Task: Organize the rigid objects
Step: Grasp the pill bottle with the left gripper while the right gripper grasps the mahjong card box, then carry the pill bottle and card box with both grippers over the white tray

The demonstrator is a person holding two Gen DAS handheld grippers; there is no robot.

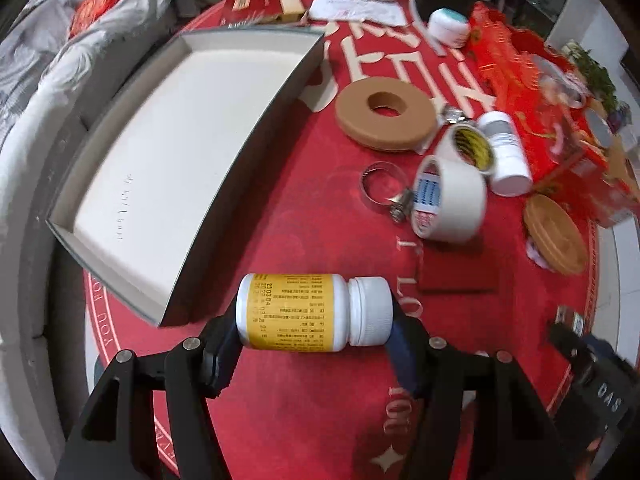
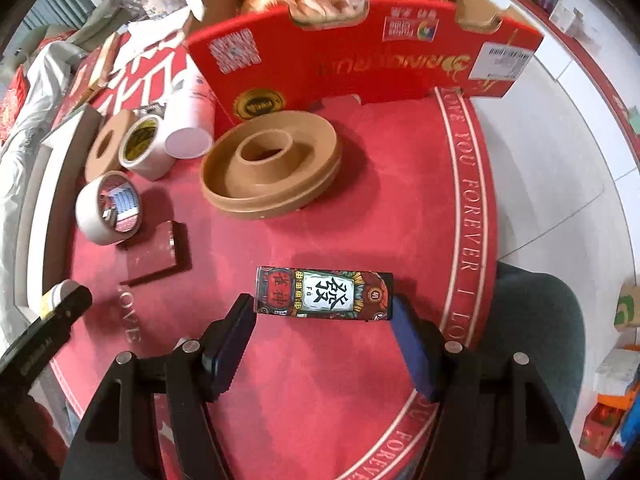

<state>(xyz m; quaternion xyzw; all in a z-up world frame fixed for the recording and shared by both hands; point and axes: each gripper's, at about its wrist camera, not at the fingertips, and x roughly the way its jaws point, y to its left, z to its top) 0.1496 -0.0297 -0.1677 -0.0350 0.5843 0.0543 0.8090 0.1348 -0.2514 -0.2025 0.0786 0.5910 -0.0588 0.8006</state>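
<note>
Pill bottle (image 1: 312, 312) clamped end to end in left tool (image 1: 316, 330), probably bound for tray (image 1: 180, 140) at ten o'clock; card box (image 2: 323, 294) likewise clamped in right tool (image 2: 324, 314).

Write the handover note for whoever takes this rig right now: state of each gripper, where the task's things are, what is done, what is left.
Left gripper: shut on the yellow-label bottle, held sideways above the red mat.
Right gripper: shut on the patterned box, also clear of the mat.
The open grey box to the left has nothing in it yet.
Done: both items are picked up; nothing is sorted so far.
Left on the mat: two tape rolls, a white bottle, a hose clamp, a flat tan ring, a tan dish and a dark red pad. Probably these go into the grey box.
</note>
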